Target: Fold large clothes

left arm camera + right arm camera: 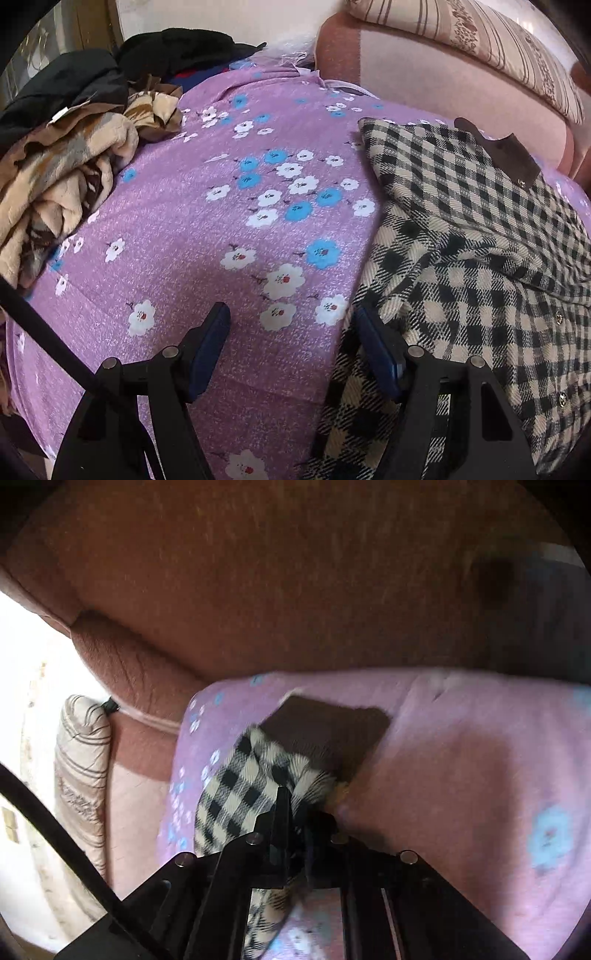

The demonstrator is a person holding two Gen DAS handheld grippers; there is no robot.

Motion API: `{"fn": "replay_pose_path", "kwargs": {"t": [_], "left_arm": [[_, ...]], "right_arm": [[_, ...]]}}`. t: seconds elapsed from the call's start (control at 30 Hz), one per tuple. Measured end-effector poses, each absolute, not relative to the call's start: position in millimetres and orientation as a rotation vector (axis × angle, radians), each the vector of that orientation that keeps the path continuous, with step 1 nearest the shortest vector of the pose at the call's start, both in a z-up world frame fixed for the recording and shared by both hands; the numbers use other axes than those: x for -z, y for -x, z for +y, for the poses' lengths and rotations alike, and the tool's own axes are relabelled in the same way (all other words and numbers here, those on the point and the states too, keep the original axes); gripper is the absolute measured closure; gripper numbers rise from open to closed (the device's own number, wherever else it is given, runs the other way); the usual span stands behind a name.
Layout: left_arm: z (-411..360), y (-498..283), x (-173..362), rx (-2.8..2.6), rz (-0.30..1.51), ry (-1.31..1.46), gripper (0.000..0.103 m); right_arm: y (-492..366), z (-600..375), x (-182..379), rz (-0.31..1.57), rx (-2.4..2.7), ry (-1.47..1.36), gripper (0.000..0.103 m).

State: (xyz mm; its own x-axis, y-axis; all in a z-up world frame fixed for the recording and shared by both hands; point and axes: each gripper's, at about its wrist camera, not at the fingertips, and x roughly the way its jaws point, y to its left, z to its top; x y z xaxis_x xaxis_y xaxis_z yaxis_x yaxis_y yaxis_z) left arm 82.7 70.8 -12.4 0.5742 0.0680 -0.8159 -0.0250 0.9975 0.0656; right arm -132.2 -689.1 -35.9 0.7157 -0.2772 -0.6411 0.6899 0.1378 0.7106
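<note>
Two tools in view. Left tool [291, 332] stands wide, jaws empty, poised over a purple floral bed sheet [207, 229], its right finger at the edge of a black-and-cream checked woollen garment [480, 258] spread across the bed's right side. Right tool [295, 805] is clamped narrow on a fold of that garment [243, 775] near its dark brown collar [325, 727]. Heaped brown-and-beige blanket [62, 177] lies at far left.

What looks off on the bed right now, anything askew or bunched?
The checked garment lies rumpled, one sleeve folded across it. An unfolded heap of clothes sits at the purple sheet's far edge. Nothing looks torn or spilled.
</note>
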Motion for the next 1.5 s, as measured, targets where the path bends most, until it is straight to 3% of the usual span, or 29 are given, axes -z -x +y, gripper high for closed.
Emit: {"fn": "replay_pose_path", "kwargs": {"t": [0.3, 0.53, 0.93, 1.03, 1.1, 1.13, 1.27, 1.5], "left_arm": [[77, -84, 12, -0.044, 0.974, 0.008, 0.034], [71, -81, 3, -0.025, 0.952, 0.009, 0.034], [63, -77, -11, 0.046, 0.924, 0.045, 0.034], [59, -74, -16, 0.069, 0.905, 0.044, 0.034], [54, -74, -21, 0.087, 0.894, 0.039, 0.034], [50, -74, -25, 0.106, 0.887, 0.037, 0.034], [25, -75, -43, 0.203, 0.867, 0.048, 0.034], [-57, -102, -50, 0.42, 0.92, 0.118, 0.027]], "right_arm": [[112, -649, -33, 0.392, 0.717, -1.02, 0.097], [32, -548, -70, 0.488, 0.405, -0.838, 0.097], [-72, -349, -21, 0.815, -0.042, -0.561, 0.097], [-80, -316, -3, 0.894, -0.141, -0.464, 0.087], [-76, -291, 5, 0.939, -0.229, -0.387, 0.058], [-69, -283, 8, 0.949, -0.27, -0.367, 0.055], [-57, -260, 1, 0.969, -0.339, -0.348, 0.054], [-13, -313, -28, 0.914, -0.101, -0.469, 0.048]]}}
